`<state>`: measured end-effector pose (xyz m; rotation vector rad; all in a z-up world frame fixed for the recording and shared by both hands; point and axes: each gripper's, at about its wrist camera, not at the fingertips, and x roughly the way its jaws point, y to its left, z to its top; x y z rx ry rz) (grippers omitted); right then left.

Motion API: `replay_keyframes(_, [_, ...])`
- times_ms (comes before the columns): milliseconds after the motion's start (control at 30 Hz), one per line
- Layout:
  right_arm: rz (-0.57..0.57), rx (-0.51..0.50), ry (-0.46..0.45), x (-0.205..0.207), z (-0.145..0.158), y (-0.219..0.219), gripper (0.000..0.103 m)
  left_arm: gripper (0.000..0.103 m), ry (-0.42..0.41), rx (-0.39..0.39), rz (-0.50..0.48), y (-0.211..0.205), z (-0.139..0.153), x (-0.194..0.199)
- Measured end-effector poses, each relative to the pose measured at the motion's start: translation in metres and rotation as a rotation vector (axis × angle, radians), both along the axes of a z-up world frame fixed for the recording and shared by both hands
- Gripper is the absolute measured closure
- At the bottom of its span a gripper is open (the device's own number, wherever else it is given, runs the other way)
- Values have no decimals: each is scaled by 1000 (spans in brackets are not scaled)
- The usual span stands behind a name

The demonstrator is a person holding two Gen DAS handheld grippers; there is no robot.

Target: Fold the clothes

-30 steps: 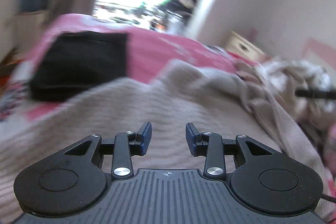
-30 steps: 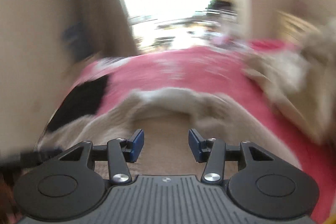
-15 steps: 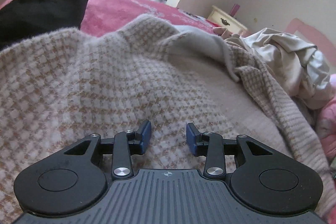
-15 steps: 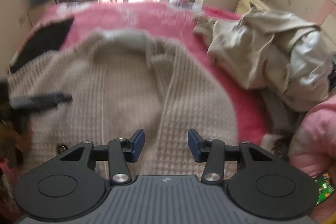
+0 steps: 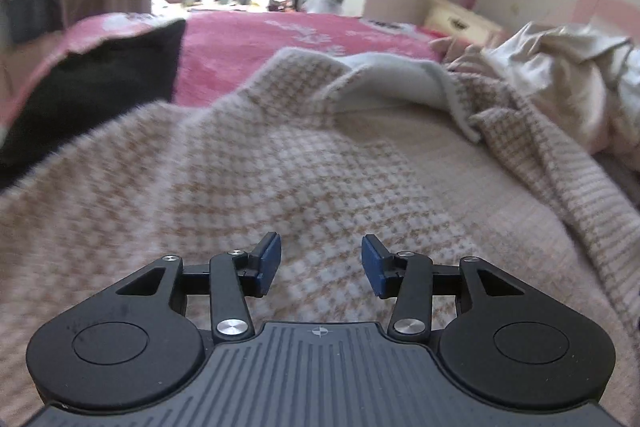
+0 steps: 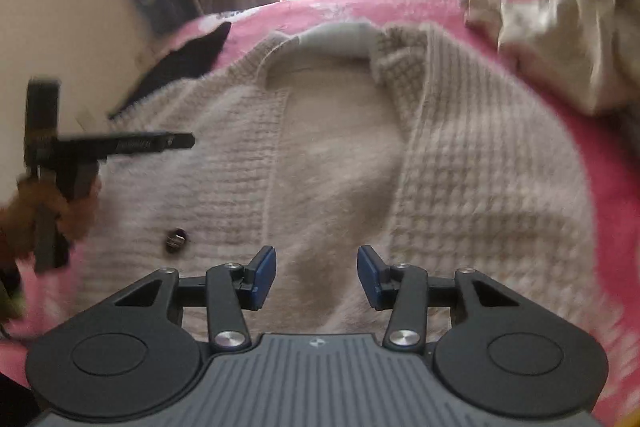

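Cardigan lies spread front-up across the pink bed, collar toward the far edge, front open. Left gripper hovers over its left panel, jaws spread, holding nothing. Right gripper hangs above the hem, jaws likewise apart and empty. Black cloth lies at the bed's far left corner; beige clothes are heaped along the right edge.

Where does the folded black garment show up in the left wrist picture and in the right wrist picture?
Left wrist: the black garment lies at the left edge, beyond the beige cardigan.
Right wrist: the black garment is a dark wedge upper left, past the cardigan's shoulder.
Shared landmark: the cardigan's grey collar.
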<state>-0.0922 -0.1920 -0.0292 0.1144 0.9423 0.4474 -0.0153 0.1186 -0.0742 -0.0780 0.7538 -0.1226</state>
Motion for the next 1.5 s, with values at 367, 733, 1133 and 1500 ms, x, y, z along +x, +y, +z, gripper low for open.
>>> replay_keyframes(367, [210,344,270,54,-45,-16,54,56,184,191,261,-42,38,-75])
replay_keyframes(733, [220,364,312,47,-77,-8,57,55,419,257,739,-33,43,-133])
replay_keyframes(1133, [311,320,366,27,-69,-13,64,50,317,328,689,-41,50,-177])
replay_keyframes(1500, [371,172,567,-3,-65,8,78,50,343,-100,608,11,3,-209])
